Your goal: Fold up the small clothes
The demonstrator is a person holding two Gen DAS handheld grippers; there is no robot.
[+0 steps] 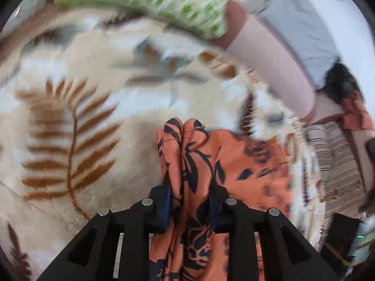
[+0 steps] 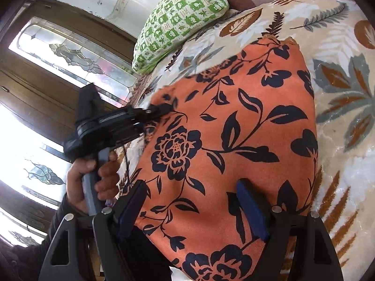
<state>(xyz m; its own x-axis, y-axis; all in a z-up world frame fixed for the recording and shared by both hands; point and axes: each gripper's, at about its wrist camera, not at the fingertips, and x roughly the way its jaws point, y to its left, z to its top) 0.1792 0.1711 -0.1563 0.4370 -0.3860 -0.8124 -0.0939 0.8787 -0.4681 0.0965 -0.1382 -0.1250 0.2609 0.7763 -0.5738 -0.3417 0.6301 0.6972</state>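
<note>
An orange garment with a dark navy flower print (image 2: 234,128) lies spread on a beige leaf-patterned blanket (image 2: 339,140). My left gripper (image 1: 191,196) is shut on a bunched edge of the garment (image 1: 187,154), which rises in folds between its fingers. The left gripper also shows in the right wrist view (image 2: 159,110), held by a hand at the garment's left edge. My right gripper (image 2: 194,208) is open, its blue-padded fingers spread over the near part of the flat garment.
A green and white patterned pillow (image 2: 180,21) lies at the head of the bed, also blurred in the left wrist view (image 1: 150,2). A wooden door with leaded glass panes (image 2: 58,53) stands left of the bed. A pink headboard edge (image 1: 269,68) runs along the right.
</note>
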